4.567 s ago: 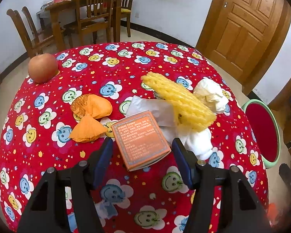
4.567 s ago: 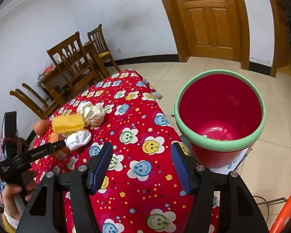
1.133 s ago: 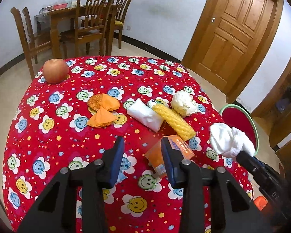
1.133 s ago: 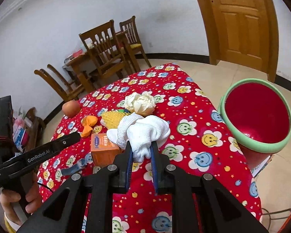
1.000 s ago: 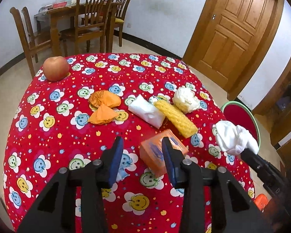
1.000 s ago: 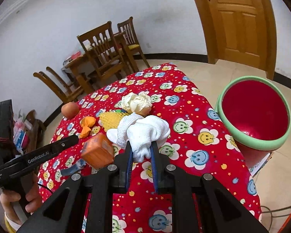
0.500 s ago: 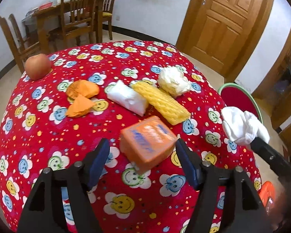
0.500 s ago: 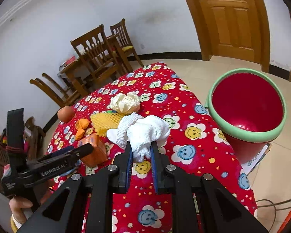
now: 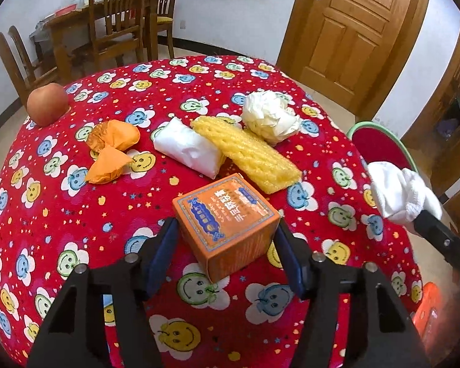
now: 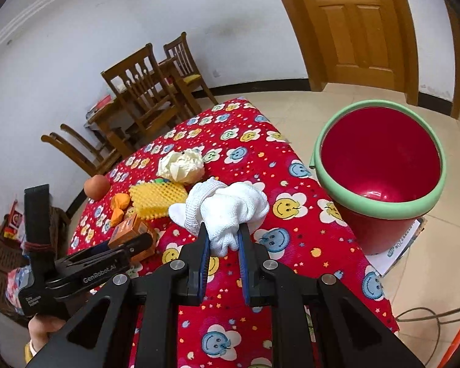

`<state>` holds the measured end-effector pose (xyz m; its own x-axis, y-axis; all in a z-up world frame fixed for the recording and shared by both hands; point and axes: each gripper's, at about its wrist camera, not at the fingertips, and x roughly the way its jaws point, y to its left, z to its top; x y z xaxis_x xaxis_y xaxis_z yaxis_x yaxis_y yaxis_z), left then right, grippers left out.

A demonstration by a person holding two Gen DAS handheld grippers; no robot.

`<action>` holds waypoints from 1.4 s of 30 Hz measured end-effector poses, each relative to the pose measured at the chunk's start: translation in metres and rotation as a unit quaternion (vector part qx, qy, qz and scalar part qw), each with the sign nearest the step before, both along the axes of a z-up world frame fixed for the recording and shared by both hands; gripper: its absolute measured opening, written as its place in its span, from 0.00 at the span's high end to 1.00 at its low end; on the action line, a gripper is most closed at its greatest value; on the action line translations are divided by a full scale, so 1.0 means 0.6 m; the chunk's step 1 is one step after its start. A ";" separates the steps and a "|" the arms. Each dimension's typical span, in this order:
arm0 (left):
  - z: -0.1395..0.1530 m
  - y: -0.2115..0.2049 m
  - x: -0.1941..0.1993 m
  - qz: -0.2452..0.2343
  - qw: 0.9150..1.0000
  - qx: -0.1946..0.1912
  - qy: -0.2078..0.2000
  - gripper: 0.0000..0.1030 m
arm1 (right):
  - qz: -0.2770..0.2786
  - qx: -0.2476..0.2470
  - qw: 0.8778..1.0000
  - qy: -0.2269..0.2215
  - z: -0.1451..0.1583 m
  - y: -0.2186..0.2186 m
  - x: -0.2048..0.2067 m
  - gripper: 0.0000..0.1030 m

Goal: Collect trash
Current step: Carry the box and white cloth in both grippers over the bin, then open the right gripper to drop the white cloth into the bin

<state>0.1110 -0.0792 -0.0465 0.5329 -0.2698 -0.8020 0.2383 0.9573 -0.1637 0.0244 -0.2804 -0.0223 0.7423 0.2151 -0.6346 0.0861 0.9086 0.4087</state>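
In the left wrist view the red bin [image 9: 380, 147] shows only part of its green rim behind the surface [image 9: 174, 73] edge. The print on the orange box [image 9: 227, 214] is unreadable. The right tool [image 9: 414, 219] leaves the frame.

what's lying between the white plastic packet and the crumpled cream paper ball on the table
The yellow foam fruit net lies between the packet and the paper ball, in the left wrist view.
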 end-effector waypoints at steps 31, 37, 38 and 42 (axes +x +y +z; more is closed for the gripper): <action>0.077 -0.248 0.021 -0.141 0.989 -0.016 -0.051 0.39 | -0.129 0.010 0.991 -0.024 0.005 -0.191 -0.041 0.84; 0.061 -0.308 0.035 -0.163 0.985 -0.006 -0.048 0.39 | -0.163 0.012 0.986 -0.012 -0.015 -0.238 -0.041 0.84; 0.057 -0.318 0.038 -0.167 0.985 -0.005 -0.046 0.39 | -0.169 0.014 0.985 -0.009 -0.021 -0.247 -0.041 0.84; 0.044 -0.356 0.043 -0.183 0.982 0.002 -0.043 0.39 | -0.185 0.017 0.983 0.001 -0.038 -0.274 -0.034 0.84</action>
